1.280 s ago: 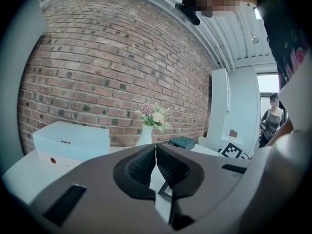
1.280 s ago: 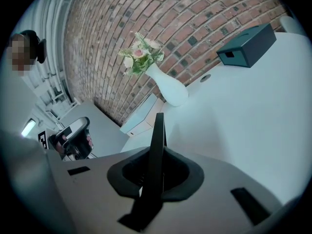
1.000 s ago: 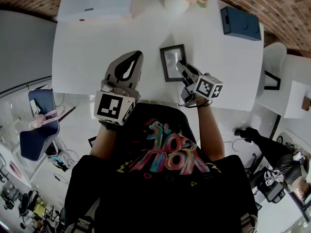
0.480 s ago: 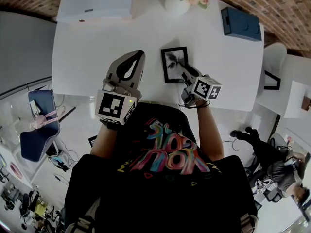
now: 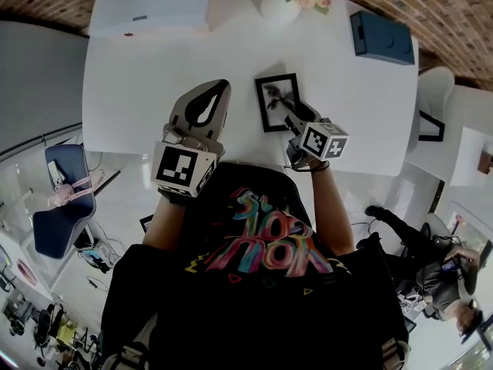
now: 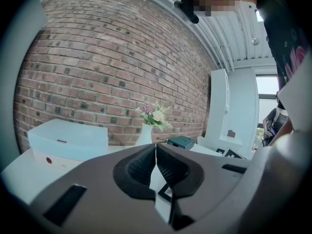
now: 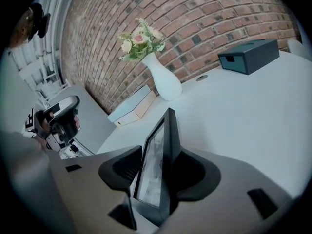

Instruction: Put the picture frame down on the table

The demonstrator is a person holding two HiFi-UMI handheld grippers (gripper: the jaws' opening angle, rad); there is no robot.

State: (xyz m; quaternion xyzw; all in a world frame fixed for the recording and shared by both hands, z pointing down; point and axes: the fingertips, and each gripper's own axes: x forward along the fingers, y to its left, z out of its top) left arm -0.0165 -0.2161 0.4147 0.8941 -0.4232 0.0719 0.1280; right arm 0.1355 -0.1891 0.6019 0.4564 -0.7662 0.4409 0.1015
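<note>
Started with the table (image 5: 154, 68): white and broad. Found the frame (image 5: 273, 92) lying on it face up, right of the middle and near the front edge, well apart from the vase (image 5: 279, 5) and the box (image 5: 381, 37) farther back. Judged the task nearly done, with the frame down on the top or all but down. Could not tell whether its near edge was fully settled or propped a little. Judged what was left to be backing off that edge without dragging the frame.

Turned next to the left gripper (image 6: 156, 152). Saw it held over the table just left of the frame, jaws pressed together, with nothing between them and nothing touched.

Turned last to the right gripper (image 5: 288, 111), set at the frame's near edge and pointing down and forward. Read its jaws as spread wide, having just been opening, with the frame's edge standing between them. Saw a clear gap between one of the pads (image 7: 127, 165) and the glass. Saw the frame's back close against the other jaw, but could not tell whether touching or only beside. Took it as a grip let go, with no squeeze on the frame.
</note>
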